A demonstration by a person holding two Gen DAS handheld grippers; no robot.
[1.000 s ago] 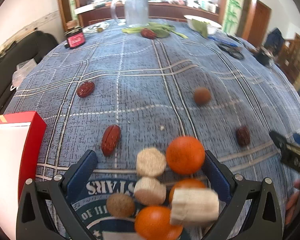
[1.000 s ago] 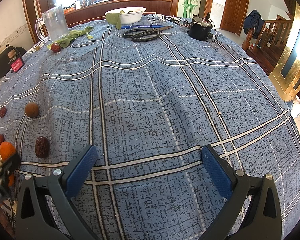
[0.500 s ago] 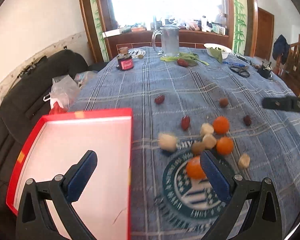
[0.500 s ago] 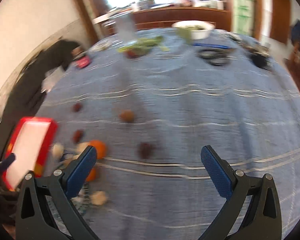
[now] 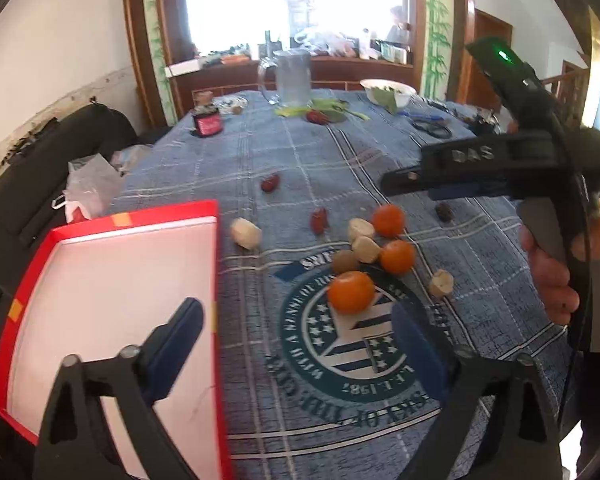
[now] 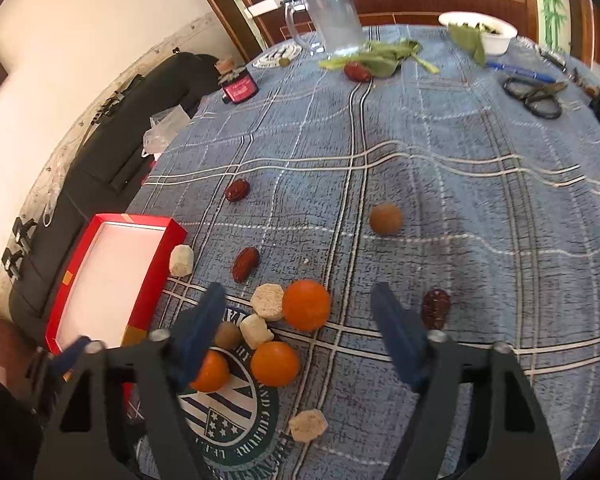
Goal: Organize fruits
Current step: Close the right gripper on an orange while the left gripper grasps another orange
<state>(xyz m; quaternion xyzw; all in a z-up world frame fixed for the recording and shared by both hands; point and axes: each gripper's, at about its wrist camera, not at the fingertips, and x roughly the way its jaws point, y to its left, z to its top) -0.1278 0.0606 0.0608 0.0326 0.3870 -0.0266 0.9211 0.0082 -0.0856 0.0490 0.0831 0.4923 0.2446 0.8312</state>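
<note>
Three oranges (image 5: 351, 292) (image 5: 397, 256) (image 5: 388, 220) lie in a loose cluster on the blue checked cloth with several pale fruit chunks (image 5: 365, 249), red dates (image 5: 319, 220) and a brown round fruit (image 5: 344, 261). A red tray (image 5: 140, 216) with a white inside sits left of them. My left gripper (image 5: 296, 320) hangs open and empty, straddling the tray's right rim. My right gripper (image 6: 299, 300) is open and empty above the cluster, over one orange (image 6: 306, 304). A dark date (image 6: 436, 308) lies just right of it, and another brown fruit (image 6: 386, 219) sits farther back.
At the far end stand a glass jug (image 5: 292, 78), a white bowl (image 5: 388, 90), green leaves with a red date (image 6: 356, 71), scissors (image 6: 536, 96) and a pink-labelled jar (image 6: 240, 88). A black sofa (image 6: 112, 136) runs along the table's left side. A hand (image 5: 552, 272) holds the right gripper.
Both grippers have pulled back and risen, so more of the table shows. The right gripper has swung left over the fruit cluster. The left gripper has shifted left over the tray's edge.
</note>
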